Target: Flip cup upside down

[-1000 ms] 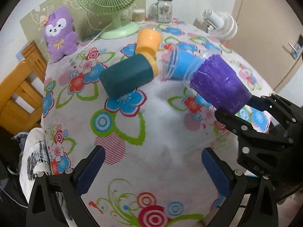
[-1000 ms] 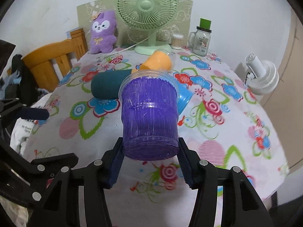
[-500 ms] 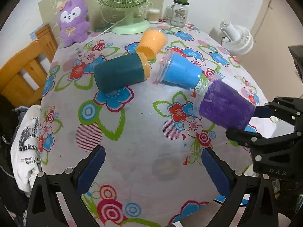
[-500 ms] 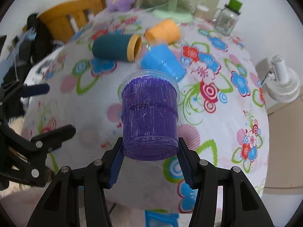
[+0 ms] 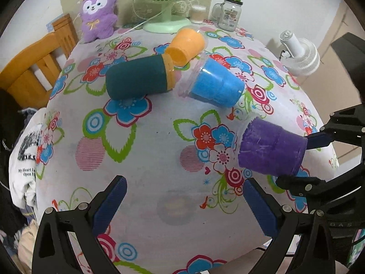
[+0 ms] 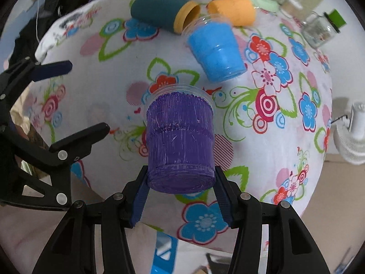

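Observation:
My right gripper (image 6: 181, 196) is shut on the base end of a purple cup (image 6: 180, 141), held above the flowered table with its clear rim pointing away and down toward the cloth. In the left wrist view the purple cup (image 5: 271, 148) hangs tilted at the right, gripped by the right gripper (image 5: 303, 157). My left gripper (image 5: 182, 205) is open and empty over the table's near part; it shows at the left in the right wrist view (image 6: 75, 100).
A blue cup (image 5: 214, 86), a dark teal cup (image 5: 139, 80) and an orange cup (image 5: 187, 45) lie on their sides mid-table. A green fan (image 5: 164, 4), a purple plush (image 5: 98, 13) and a jar (image 5: 228, 13) stand at the back. A wooden chair (image 5: 34, 68) is left.
My right gripper has carried the purple cup toward the near right of the table and tipped it further, rim now pointing down at the cloth. The left gripper stayed open.

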